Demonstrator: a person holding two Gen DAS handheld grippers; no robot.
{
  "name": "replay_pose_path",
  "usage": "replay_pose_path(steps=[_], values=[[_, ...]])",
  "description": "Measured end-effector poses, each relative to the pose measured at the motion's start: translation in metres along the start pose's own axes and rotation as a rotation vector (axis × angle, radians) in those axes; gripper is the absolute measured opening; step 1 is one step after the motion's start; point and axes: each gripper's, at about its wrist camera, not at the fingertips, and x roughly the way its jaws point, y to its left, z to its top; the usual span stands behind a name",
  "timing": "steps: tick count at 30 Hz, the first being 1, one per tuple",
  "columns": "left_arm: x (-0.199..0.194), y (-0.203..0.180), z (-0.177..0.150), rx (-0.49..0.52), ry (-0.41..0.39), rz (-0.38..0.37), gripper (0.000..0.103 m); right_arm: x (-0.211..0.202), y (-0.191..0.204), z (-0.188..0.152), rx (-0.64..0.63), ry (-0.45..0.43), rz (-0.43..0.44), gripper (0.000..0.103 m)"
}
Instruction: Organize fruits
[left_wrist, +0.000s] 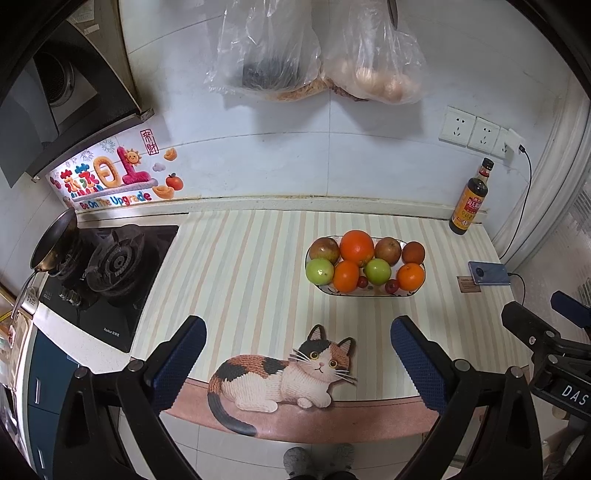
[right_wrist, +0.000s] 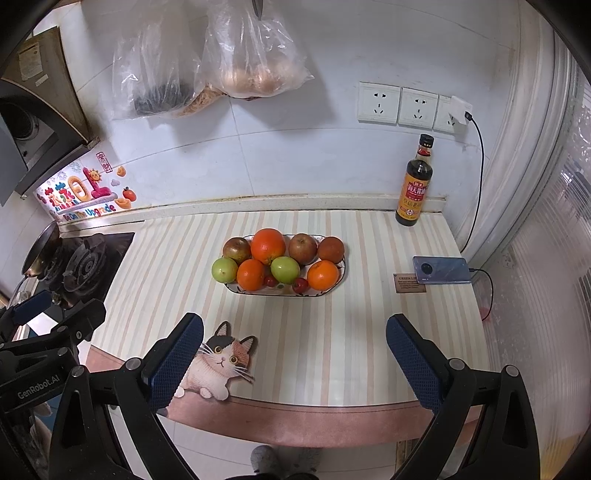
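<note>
On the worktop (right_wrist: 332, 350), toward its back edge and a bit right of the middle, sits a shallow oval plate (right_wrist: 334, 284) heaped with fruit. The back row has a big orange (right_wrist: 268, 246) between two brownish-red apples (right_wrist: 236, 248), and a dark reddish fruit (right_wrist: 331, 249) at the right end. In front, green apples (right_wrist: 224, 270) alternate with oranges (right_wrist: 250, 274), and two small red fruits (right_wrist: 300, 284) are tucked along the front rim.

Pastel stripes are seen on the mat (left_wrist: 236, 258), calico patches (orange, black, white) on its printed cat (left_wrist: 280, 373); oranges (right_wrist: 268, 246) and green apples (right_wrist: 284, 269) are shown bright.
</note>
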Motion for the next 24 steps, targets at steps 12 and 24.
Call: replay_pose_path(steps=[12, 24], values=[[-0.0017, 0.0002, 0.0016, 0.004, -0.002, -0.001, 0.103, -0.0025, 0.0015, -0.0026, 0.001, 0.000, 0.007, 0.101], [-0.0062, -0.0003, 0.0026, 0.006, -0.004, 0.000, 0.103, -0.0048, 0.0061, -0.0033, -0.005, 0.002, 0.017, 0.101]])
